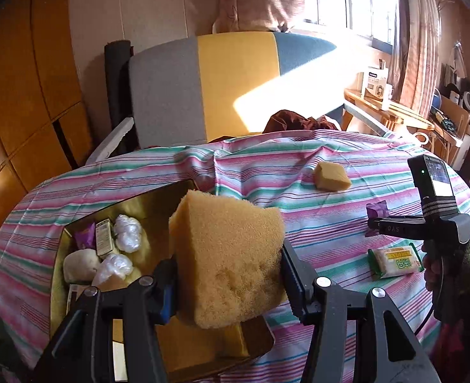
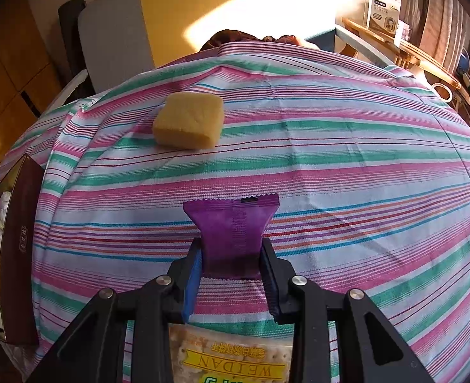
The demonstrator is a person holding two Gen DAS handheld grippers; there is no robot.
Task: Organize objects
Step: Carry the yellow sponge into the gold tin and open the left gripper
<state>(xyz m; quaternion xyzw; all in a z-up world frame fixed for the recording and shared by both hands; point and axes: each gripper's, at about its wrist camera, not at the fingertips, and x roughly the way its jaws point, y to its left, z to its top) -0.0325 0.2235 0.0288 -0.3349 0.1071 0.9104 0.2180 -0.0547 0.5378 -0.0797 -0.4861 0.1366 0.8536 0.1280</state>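
Left wrist view: left gripper [image 1: 228,284], angled downward, clamps a large sponge [image 1: 227,261] above the gold box [image 1: 158,204]; open cloth [image 1: 299,223] rightward.

Right wrist view: right gripper [image 2: 231,274], pitched steeply down, pinches a purple packet [image 2: 231,233]; small sponge [image 2: 188,123] lies well ahead, cracker pack [image 2: 231,356] beneath.

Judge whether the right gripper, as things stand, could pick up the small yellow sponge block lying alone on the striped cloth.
Probably not yet: the right gripper is shut on a purple foil packet, so its jaws are occupied. The striped cloth between it and the small yellow sponge block is otherwise bare.
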